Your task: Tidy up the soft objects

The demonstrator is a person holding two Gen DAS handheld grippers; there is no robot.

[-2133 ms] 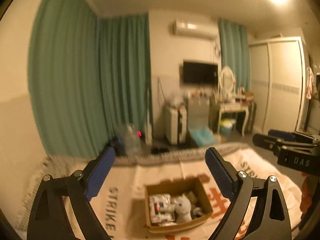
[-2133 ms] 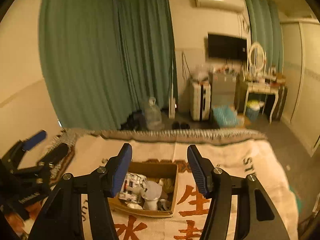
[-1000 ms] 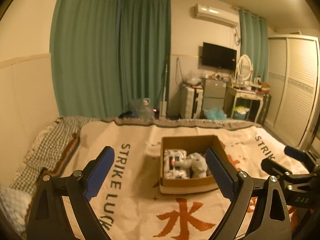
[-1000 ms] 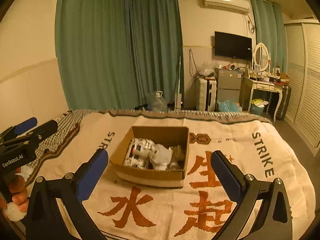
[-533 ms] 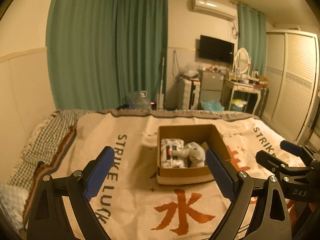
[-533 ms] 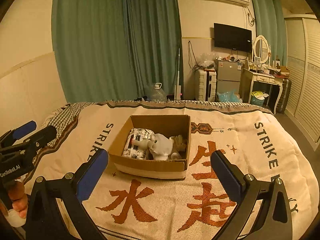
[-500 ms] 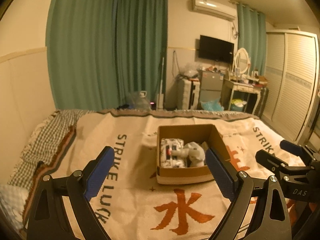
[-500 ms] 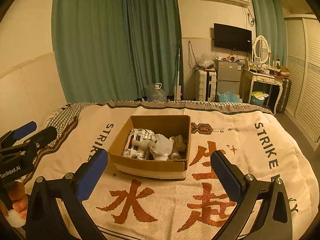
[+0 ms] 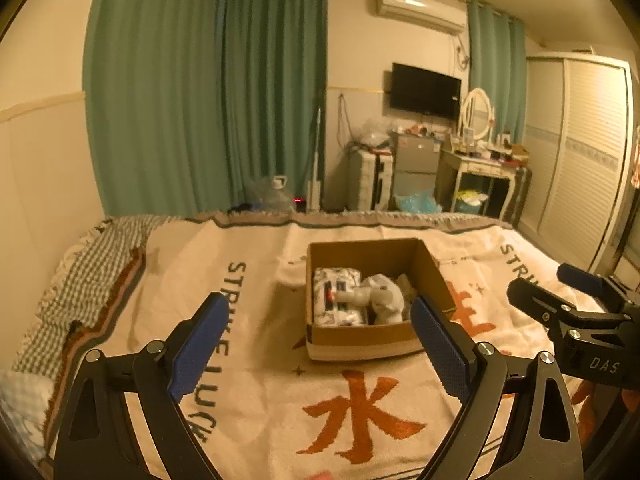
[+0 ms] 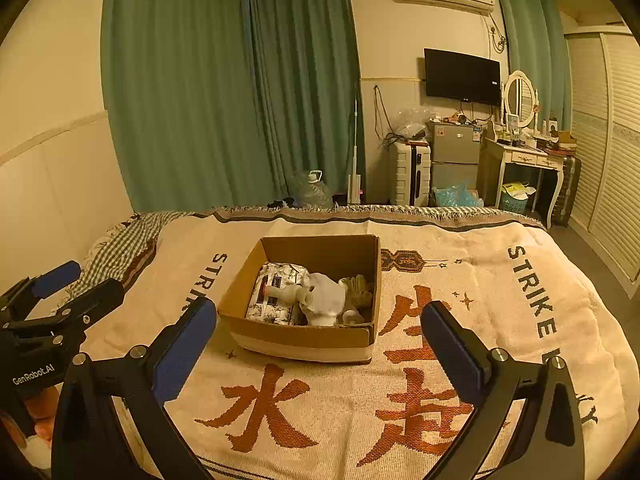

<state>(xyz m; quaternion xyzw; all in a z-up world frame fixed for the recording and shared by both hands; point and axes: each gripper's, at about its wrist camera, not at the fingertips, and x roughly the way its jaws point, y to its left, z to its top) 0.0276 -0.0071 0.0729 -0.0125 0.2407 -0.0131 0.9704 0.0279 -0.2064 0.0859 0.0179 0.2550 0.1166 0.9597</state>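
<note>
A cardboard box [image 10: 304, 340] sits mid-blanket [image 10: 480, 292], holding a patterned pack [image 10: 276, 292] left of a plush toy [image 10: 326, 298].

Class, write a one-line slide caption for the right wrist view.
Open right gripper hovers above a blanket-covered bed, facing a cardboard box of soft objects; left gripper waits alongside.

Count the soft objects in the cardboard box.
3 visible in the cardboard box: patterned pack on the left, white plush toy in the middle, beige item on the right. More may lie hidden underneath.

Open cardboard box [image 10: 304, 340] on blanket; patterned packet [image 10: 276, 292], white plush [image 10: 326, 300], beige item [image 10: 360, 286] inside.
</note>
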